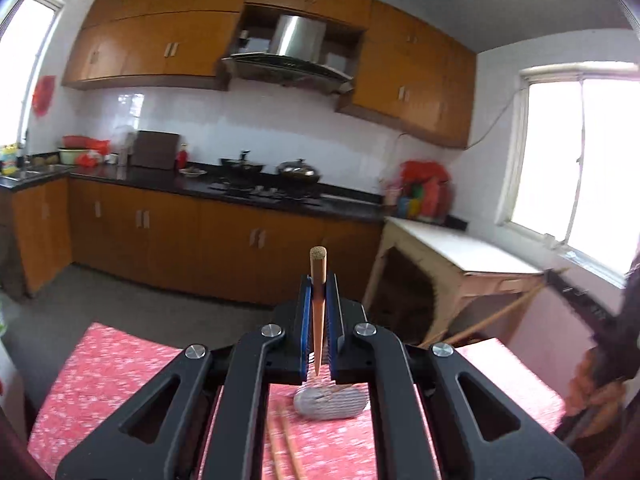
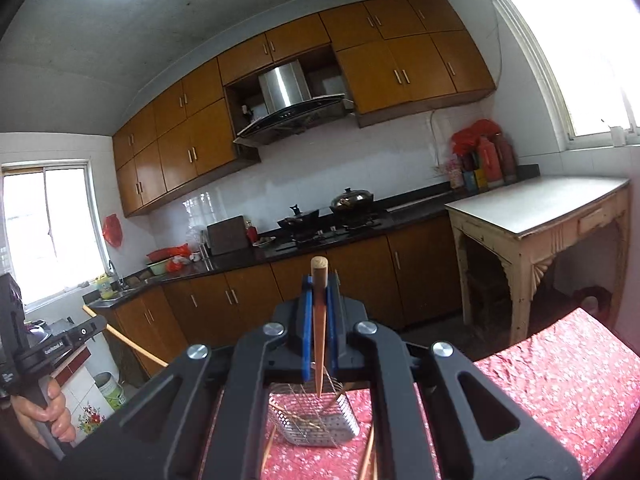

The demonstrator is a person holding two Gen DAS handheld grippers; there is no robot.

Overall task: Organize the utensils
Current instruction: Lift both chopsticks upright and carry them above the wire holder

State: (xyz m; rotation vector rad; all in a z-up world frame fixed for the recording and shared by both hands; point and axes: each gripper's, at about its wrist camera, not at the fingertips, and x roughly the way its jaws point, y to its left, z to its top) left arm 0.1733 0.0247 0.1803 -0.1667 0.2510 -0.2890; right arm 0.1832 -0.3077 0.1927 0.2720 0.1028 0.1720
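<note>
**Item: utensil sorting, chopsticks in transit**

- Landmark: metal utensil basket [image 2: 316, 420], perforated, on the red floral desk [image 2: 560, 368]. It lies directly below both claws; a few sticks seem to rest inside it already (contents blurred).
- Left claw [image 1: 319, 280]: jaws fully closed on one brown chopstick [image 1: 319, 304], held upright, blunt end above the blue pads [image 1: 306, 312], thin tip hanging down toward the basket [image 1: 328, 400].
- Right claw [image 2: 319, 280]: likewise pinched tight on a second chopstick [image 2: 319, 320], upright, tip pointing down over the basket's open mouth.
- Loose chopsticks [image 2: 268, 452]: on the desk just beside the basket, on the near side, not yet collected. More show in the left view [image 1: 284, 452].
- Background: kitchen cabinets and stove, well beyond the basket.

**Risks, as judged**

- Each stick is gripped along a tapered shaft by narrow pads, so it could pivot or slip on a quick swing.
- Both claws sit over the same small opening, so the two could knock together on the way down.
- A stick released high or tilted may strike the basket's wire rim and bounce onto the desk.
- A hard drop could nudge the light basket out of place.
</note>
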